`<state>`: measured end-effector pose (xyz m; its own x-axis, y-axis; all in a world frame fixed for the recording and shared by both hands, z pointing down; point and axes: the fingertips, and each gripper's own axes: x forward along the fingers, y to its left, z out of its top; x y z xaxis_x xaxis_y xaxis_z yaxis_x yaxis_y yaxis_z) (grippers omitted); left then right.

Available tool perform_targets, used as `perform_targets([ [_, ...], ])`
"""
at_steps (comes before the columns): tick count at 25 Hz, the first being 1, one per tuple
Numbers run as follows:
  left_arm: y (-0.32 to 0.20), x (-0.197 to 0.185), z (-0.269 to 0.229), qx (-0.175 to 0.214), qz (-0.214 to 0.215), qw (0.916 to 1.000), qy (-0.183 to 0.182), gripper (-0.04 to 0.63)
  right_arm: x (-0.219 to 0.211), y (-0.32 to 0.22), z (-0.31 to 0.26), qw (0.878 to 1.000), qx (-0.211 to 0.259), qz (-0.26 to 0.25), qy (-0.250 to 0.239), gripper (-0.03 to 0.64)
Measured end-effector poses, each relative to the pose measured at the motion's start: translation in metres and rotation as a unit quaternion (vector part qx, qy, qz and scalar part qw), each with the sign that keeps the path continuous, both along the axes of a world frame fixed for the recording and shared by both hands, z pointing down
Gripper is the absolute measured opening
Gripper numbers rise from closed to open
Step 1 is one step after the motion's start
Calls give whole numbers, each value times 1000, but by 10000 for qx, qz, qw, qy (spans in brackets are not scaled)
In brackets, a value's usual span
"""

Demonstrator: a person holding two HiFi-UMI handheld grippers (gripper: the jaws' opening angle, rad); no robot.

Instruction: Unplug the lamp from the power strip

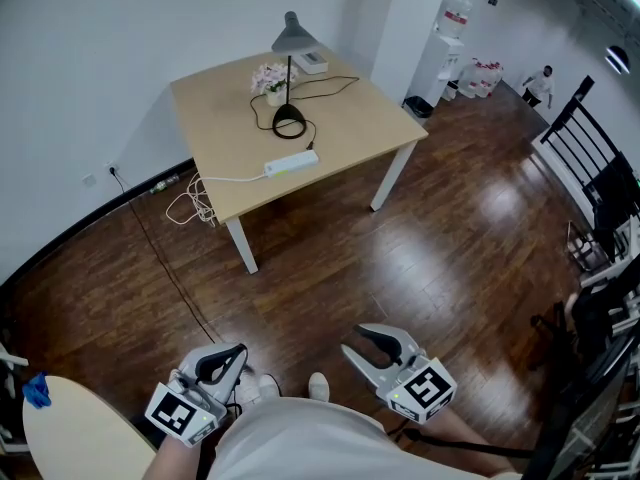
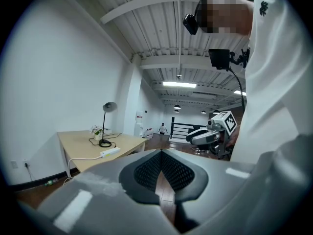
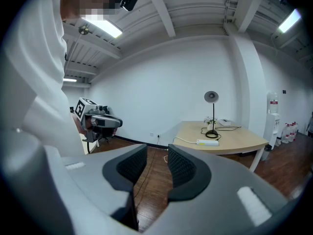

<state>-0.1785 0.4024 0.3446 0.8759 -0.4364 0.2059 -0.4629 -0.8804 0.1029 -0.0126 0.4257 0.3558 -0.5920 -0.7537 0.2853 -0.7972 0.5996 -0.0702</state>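
Note:
Far across the room, a grey desk lamp (image 1: 289, 118) stands on a light wooden table (image 1: 370, 118). Its black cord runs to a white power strip (image 1: 291, 164) near the table's front edge. Both grippers hang low by the person's body, far from the table. The left gripper (image 1: 238, 353) is shut with nothing in it; its pads meet at the tips (image 2: 161, 152). The right gripper (image 1: 353, 341) is open with a narrow gap (image 3: 157, 150) and holds nothing. Lamp (image 2: 104, 126) and strip (image 2: 110, 152) show small in the left gripper view, and lamp (image 3: 212, 116) and strip (image 3: 207, 142) in the right gripper view.
A flower pot (image 1: 272, 80) and a white box (image 1: 310, 62) share the table. The strip's white cable drops to a coil (image 1: 190, 206) on the dark wood floor. A water dispenser (image 1: 440, 48), black railing (image 1: 590, 138) and a distant person (image 1: 540, 85) are at right. A round tabletop (image 1: 70, 428) lies near left.

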Motion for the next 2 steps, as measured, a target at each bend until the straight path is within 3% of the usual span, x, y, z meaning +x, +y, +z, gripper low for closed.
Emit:
perform_targets([
  [2, 0, 3, 1, 3, -9, 10000, -21, 6, 3, 1, 1, 10000, -26, -36, 22, 137],
])
